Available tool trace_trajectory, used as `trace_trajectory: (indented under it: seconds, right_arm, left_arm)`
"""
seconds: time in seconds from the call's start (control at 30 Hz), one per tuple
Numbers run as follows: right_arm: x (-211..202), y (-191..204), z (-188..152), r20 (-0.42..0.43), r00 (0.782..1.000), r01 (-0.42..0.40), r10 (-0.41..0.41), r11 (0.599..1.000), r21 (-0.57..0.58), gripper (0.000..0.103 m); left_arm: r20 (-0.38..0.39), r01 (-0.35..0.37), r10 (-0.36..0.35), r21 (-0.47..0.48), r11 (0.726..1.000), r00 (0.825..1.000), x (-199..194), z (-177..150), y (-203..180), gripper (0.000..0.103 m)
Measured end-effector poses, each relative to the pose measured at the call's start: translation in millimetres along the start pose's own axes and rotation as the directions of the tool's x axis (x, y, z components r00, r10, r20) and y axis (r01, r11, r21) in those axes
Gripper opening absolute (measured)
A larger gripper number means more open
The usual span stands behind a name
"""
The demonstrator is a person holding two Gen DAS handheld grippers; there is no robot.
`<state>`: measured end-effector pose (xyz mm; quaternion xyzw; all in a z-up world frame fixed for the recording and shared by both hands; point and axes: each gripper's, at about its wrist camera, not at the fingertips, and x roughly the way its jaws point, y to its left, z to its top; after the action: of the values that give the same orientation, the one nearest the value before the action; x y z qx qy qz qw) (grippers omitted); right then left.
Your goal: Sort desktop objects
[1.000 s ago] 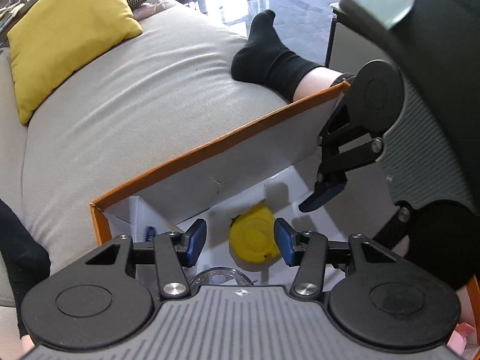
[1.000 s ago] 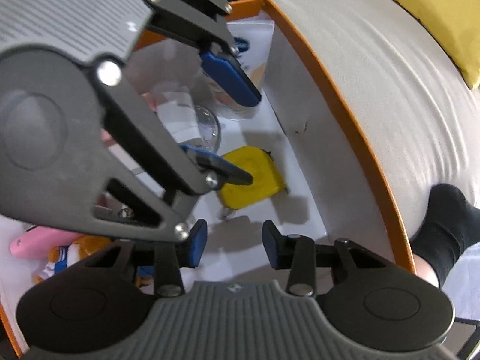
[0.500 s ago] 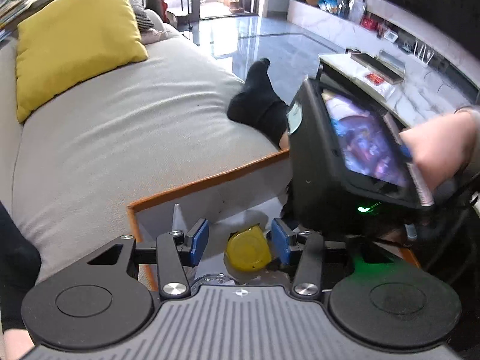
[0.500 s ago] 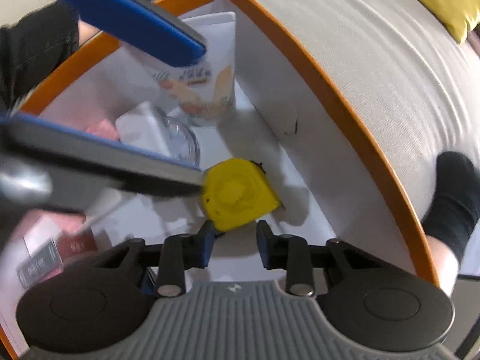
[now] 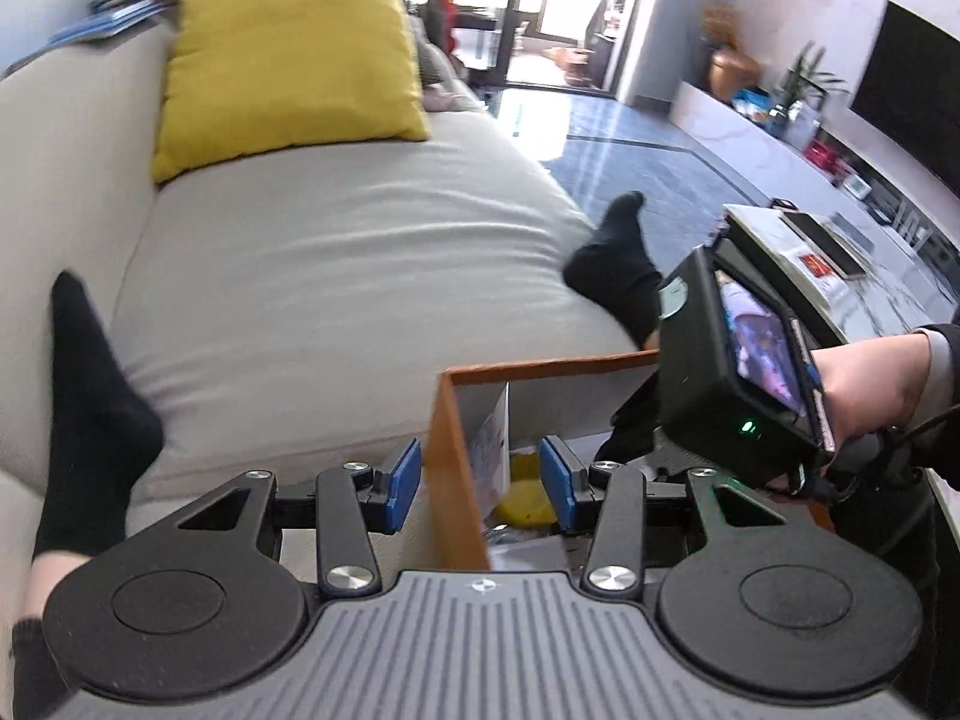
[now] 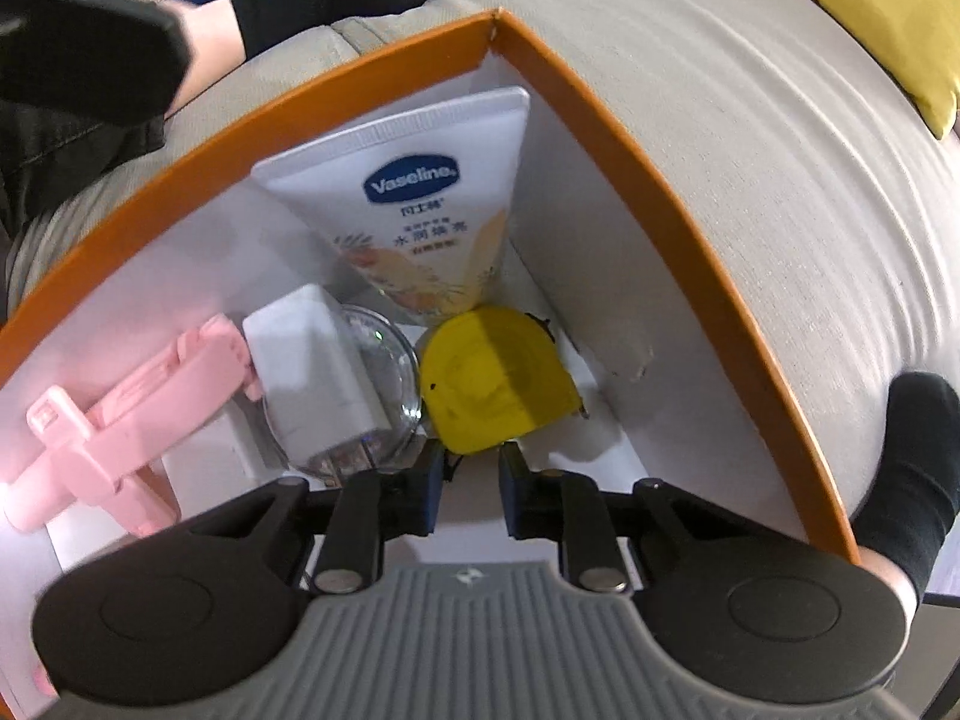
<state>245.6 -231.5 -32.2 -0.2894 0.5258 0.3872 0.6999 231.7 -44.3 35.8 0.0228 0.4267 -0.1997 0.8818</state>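
An orange-rimmed white box rests on a grey sofa. Inside lie a yellow tape measure, a Vaseline tube, a white charger, a clear round dish and a pink gadget. My right gripper points down into the box. Its jaws are closing, with the tape measure's near corner between the tips and no firm press visible. My left gripper hangs open and empty above the box's left wall. Past it the tape measure shows, beside the right hand's black device.
The grey sofa seat carries a yellow pillow. A person's feet in black socks rest on it, one left of the box and one behind it. A marble-topped table stands at the right.
My left gripper has lifted out of the box and swung left, now over the box's wall. The right gripper's jaws have narrowed and come close to the tape measure's corner.
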Motion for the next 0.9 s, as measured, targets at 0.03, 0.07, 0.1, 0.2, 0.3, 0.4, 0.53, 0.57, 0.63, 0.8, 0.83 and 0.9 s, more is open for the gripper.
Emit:
trace_trajectory:
  seconds: [0.03,0.07,0.1,0.2,0.3,0.4,0.53,0.57,0.63,0.8,0.83,0.9]
  right_arm:
    - [0.2,0.5,0.3,0.001,1.0,0.001,-0.001,1.0,-0.001,0.021]
    - [0.5,1.1,0.5,0.0,1.0,0.003,-0.003,1.0,-0.003,0.021]
    - [0.7,1.6,0.6,-0.004,1.0,0.006,-0.006,1.0,-0.005,0.021]
    - [-0.1,3.9,-1.2,-0.009,1.0,0.029,-0.03,0.999,-0.024,0.021]
    - [-4.2,5.5,-5.8,-0.009,0.998,0.062,-0.062,0.998,-0.03,0.022]
    - [-12.3,-1.5,-4.1,0.008,0.997,0.081,-0.081,0.996,-0.019,0.022]
    - [-16.3,9.5,25.8,0.04,0.992,0.123,-0.122,0.992,-0.017,0.025]
    - [-21.3,15.3,21.0,0.051,0.99,0.133,-0.132,0.991,-0.013,0.028]
    - [-37.7,26.4,3.8,0.082,0.987,0.142,-0.142,0.99,0.008,0.035]
    - [-82.6,45.2,-25.0,0.194,0.968,0.148,-0.161,0.986,0.082,0.035]
    - [-95.0,47.7,-35.1,0.218,0.961,0.15,-0.167,0.984,0.093,0.036]
    - [-99.3,63.1,-35.5,0.26,0.948,0.157,-0.183,0.98,0.12,0.038]
  left_arm:
    - [0.0,-0.004,0.004,-0.011,1.0,1.0,-0.7,-2.0,2.6,0.051]
    - [0.001,-0.007,0.007,-0.017,1.0,1.0,-1.5,-4.4,4.7,0.051]
    - [0.001,-0.011,0.011,-0.022,1.0,1.0,-2.2,-6.8,6.0,0.051]
    - [0.007,-0.023,0.023,-0.028,0.999,1.0,-7.7,-15.3,8.6,0.051]
    - [0.018,-0.034,0.035,-0.043,0.998,0.999,-17.9,-24.0,9.7,0.051]
    - [0.033,-0.044,0.046,-0.063,0.997,0.998,-29.7,-34.7,8.8,0.051]
    - [0.06,-0.061,0.065,-0.074,0.995,0.996,-44.5,-49.5,3.6,0.051]
    - [0.068,-0.071,0.076,-0.074,0.995,0.995,-48.2,-53.8,1.4,0.051]
    - [0.082,-0.081,0.087,-0.074,0.994,0.993,-55.0,-60.0,-3.8,0.051]
    - [0.132,-0.078,0.087,-0.077,0.994,0.987,-78.3,-71.8,-17.3,0.052]
    - [0.143,-0.082,0.093,-0.075,0.994,0.985,-82.2,-73.8,-20.3,0.052]
    - [0.172,-0.096,0.106,-0.069,0.993,0.979,-93.0,-78.4,-28.1,0.055]
